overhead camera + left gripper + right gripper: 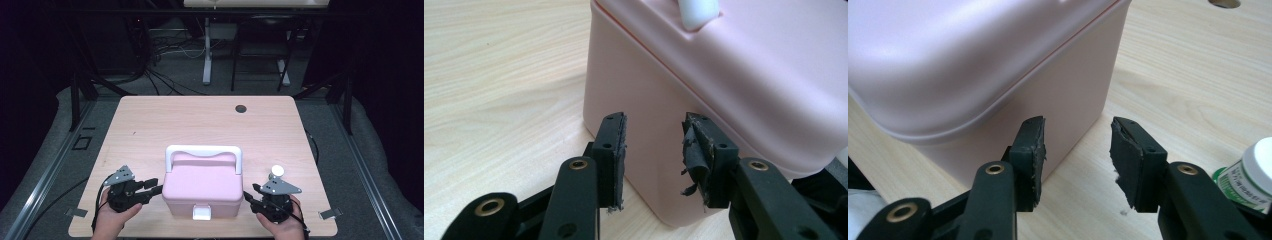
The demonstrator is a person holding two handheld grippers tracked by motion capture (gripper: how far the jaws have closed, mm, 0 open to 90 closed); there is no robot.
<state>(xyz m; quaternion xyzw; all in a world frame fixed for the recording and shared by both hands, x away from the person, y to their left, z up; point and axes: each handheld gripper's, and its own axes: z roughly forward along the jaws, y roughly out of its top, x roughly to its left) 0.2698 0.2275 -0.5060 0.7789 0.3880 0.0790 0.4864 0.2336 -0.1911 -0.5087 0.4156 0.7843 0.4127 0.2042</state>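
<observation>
In the high view, the pink plastic box with white handle and front latch (202, 187) is seen at lower centre, flanked by the left gripper (156, 189) and right gripper (248, 198). In each gripper view, parted jaws holding nothing are shown beside a box wall (634, 100); level, symmetrical placement is advised before closing.

This looks like a lab or recording studio; the pale wooden surface (210, 120) stands alone inside a dark metal frame (75, 100), ringed by black curtains (390, 75). Loose cables (165, 47) trail over the grey floor (45, 165) behind it; a second desk's white legs (207, 50) stand beyond, and tape marks (82, 142) the floor.
</observation>
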